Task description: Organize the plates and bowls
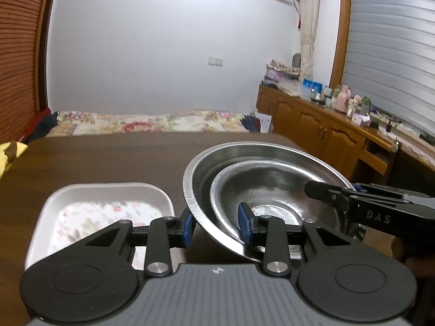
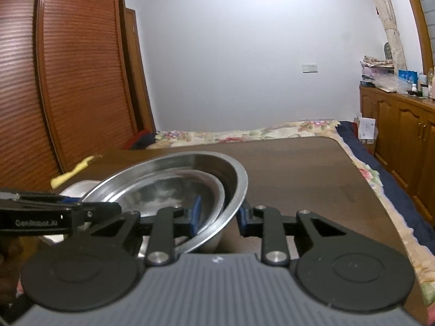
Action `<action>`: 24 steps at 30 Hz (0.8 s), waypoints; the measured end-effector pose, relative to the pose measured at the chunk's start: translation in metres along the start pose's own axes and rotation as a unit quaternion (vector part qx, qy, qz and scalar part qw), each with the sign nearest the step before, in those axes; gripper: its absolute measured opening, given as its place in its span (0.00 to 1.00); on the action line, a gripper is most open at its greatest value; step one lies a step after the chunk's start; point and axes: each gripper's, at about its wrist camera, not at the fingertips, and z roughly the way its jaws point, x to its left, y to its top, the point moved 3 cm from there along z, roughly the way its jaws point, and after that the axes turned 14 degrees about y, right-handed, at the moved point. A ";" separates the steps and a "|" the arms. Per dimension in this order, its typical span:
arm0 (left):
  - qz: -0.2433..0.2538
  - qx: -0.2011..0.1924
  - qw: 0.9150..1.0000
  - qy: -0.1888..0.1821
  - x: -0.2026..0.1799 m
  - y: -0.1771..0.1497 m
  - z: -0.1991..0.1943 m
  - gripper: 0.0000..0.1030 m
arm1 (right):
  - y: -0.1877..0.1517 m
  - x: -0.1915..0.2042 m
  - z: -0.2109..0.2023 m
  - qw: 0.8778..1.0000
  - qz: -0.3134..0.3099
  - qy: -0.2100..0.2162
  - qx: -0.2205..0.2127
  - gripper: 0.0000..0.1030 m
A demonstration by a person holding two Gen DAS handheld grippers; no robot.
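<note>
Straddling opposite rims of the steel bowls [image 1: 272, 190], nested and tilted above the brown table [image 1: 108, 163] beside a white floral dish [image 1: 103, 209], my left gripper [image 1: 217, 225] and right gripper [image 2: 217, 214] apparently pinch both rims.

Two steel bowls, the small bowl [image 1: 274, 198] nested in the big bowl [image 1: 214, 163]. One white dish [image 1: 106, 206]. One table [image 1: 108, 157]. Two grippers: left [image 1: 217, 226] and right [image 2: 218, 214].
</note>
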 end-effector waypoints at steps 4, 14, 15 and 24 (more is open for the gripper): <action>0.002 -0.022 1.000 0.009 0.012 0.011 -0.014 0.34 | 0.010 0.012 0.000 1.000 -0.003 0.013 -0.011 0.28; -0.010 -0.039 0.999 0.026 0.048 0.024 -0.032 0.34 | 0.025 0.037 0.014 0.999 -0.012 0.047 -0.013 0.28; -0.012 -0.039 0.999 0.028 0.052 0.024 -0.033 0.34 | 0.026 0.040 0.016 0.999 -0.014 0.050 -0.012 0.28; -0.022 -0.033 0.998 0.050 0.082 0.019 -0.034 0.34 | 0.025 0.066 0.033 0.997 -0.031 0.073 0.006 0.28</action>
